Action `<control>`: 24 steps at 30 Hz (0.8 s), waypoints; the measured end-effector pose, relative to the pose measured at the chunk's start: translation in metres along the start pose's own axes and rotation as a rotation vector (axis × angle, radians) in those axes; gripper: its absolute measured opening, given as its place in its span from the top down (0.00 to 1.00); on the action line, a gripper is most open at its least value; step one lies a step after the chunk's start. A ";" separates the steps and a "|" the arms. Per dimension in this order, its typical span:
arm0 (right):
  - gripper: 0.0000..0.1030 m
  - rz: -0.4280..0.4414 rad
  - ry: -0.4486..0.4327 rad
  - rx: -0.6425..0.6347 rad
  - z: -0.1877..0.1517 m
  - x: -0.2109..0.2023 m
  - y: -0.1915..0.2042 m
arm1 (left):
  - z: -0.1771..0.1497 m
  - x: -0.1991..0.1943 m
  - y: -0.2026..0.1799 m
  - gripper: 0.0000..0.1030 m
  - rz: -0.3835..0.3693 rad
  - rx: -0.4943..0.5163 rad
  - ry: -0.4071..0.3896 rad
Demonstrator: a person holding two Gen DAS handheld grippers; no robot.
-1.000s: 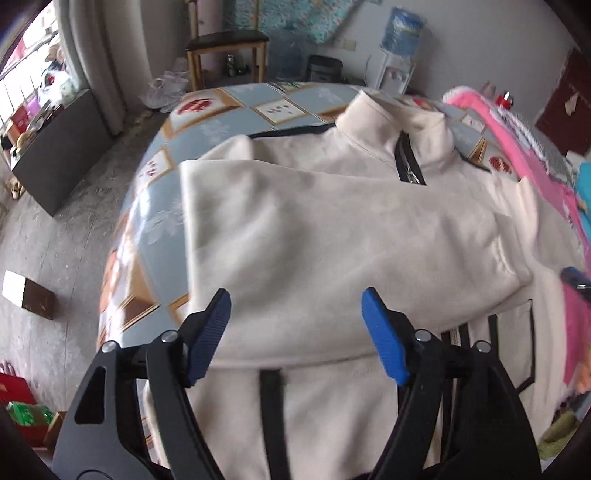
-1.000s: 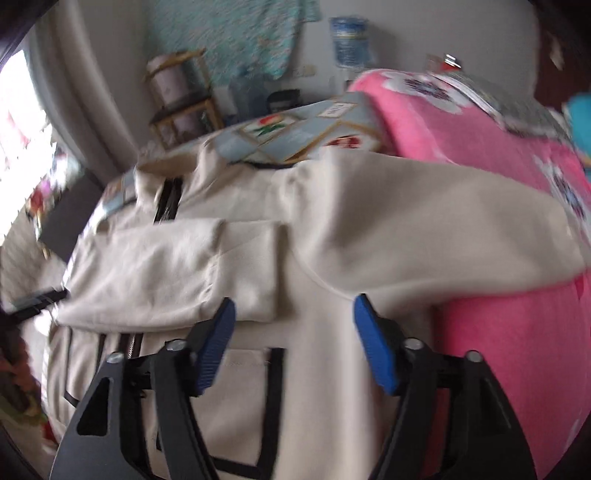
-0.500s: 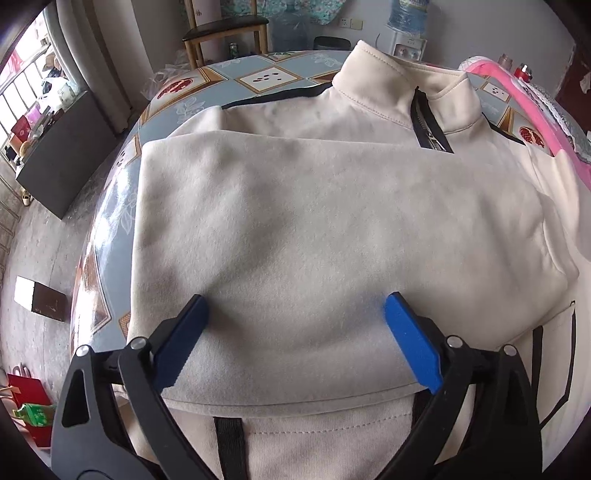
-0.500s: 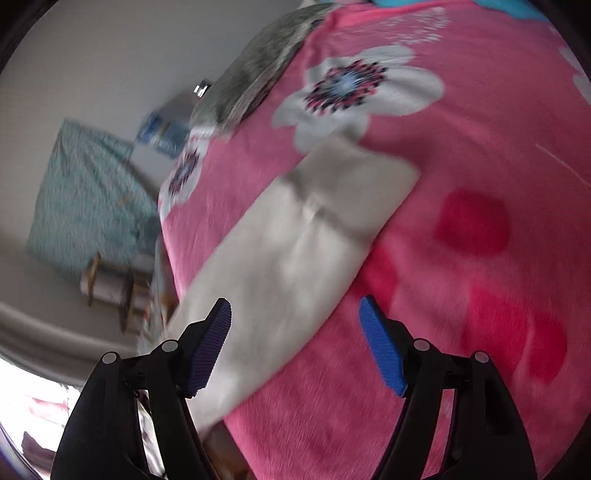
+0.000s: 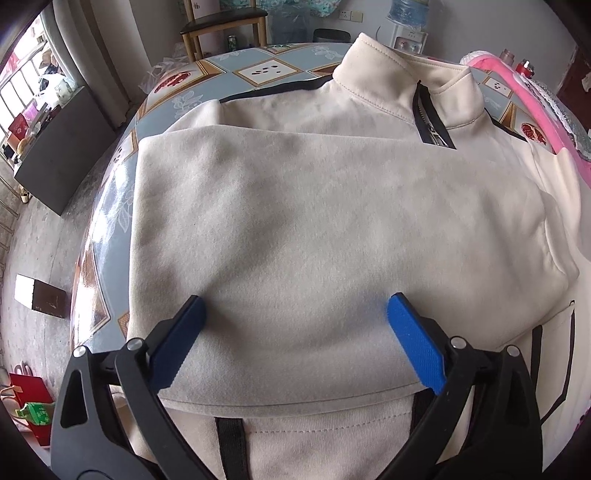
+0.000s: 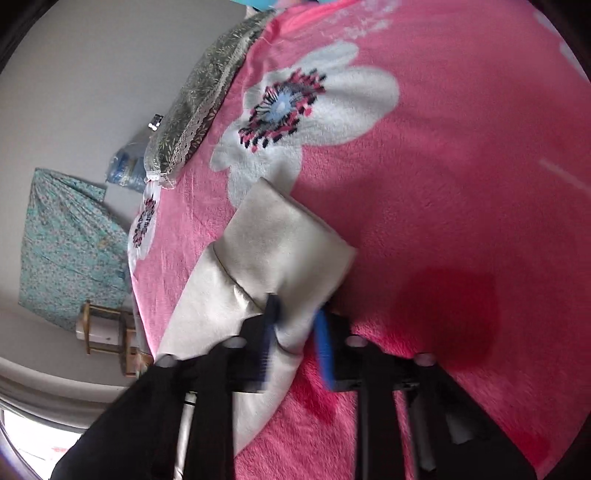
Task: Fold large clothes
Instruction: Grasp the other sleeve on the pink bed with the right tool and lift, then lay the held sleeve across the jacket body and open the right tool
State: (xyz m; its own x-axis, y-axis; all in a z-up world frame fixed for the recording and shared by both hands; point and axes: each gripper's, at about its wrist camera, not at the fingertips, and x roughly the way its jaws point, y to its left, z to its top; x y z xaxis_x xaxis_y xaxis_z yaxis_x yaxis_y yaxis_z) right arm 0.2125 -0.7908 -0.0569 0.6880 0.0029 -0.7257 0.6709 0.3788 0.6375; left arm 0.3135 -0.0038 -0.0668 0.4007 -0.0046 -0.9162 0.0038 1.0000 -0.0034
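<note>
A cream zip-neck sweatshirt (image 5: pixel 314 206) with black trim lies face up on a patterned table (image 5: pixel 155 96), one sleeve folded across its chest. My left gripper (image 5: pixel 295 332) is open, its blue pads resting low over that folded sleeve. In the right wrist view the other cream sleeve (image 6: pixel 266 266) lies stretched out over a pink flowered blanket (image 6: pixel 461 184). My right gripper (image 6: pixel 295 325) is shut on this sleeve just behind its cuff.
A wooden chair (image 5: pixel 221 26) and a water dispenser (image 5: pixel 408 22) stand beyond the table. A dark cabinet (image 5: pixel 62 147) is at left, a small box (image 5: pixel 40 299) on the floor. The pink blanket's edge (image 5: pixel 517 92) shows at right. A grey pillow (image 6: pixel 199 99) lies on the blanket.
My right gripper swung from the sweatshirt body out to the sleeve on the pink blanket and closed on it near the cuff. My left gripper lowered closer over the folded sleeve, still open.
</note>
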 end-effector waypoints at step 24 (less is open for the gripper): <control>0.91 0.533 0.081 -0.874 -0.290 -0.126 0.388 | -0.013 -0.024 0.029 0.07 -0.098 0.016 -0.077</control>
State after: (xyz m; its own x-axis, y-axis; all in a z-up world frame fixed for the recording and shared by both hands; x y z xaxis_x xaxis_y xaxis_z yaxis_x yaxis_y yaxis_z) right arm 0.3056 -0.3754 0.2068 0.7952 0.4181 -0.4391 -0.1749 0.8517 0.4941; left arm 0.2920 0.0252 -0.0499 0.4672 -0.1028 -0.8782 0.0606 0.9946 -0.0842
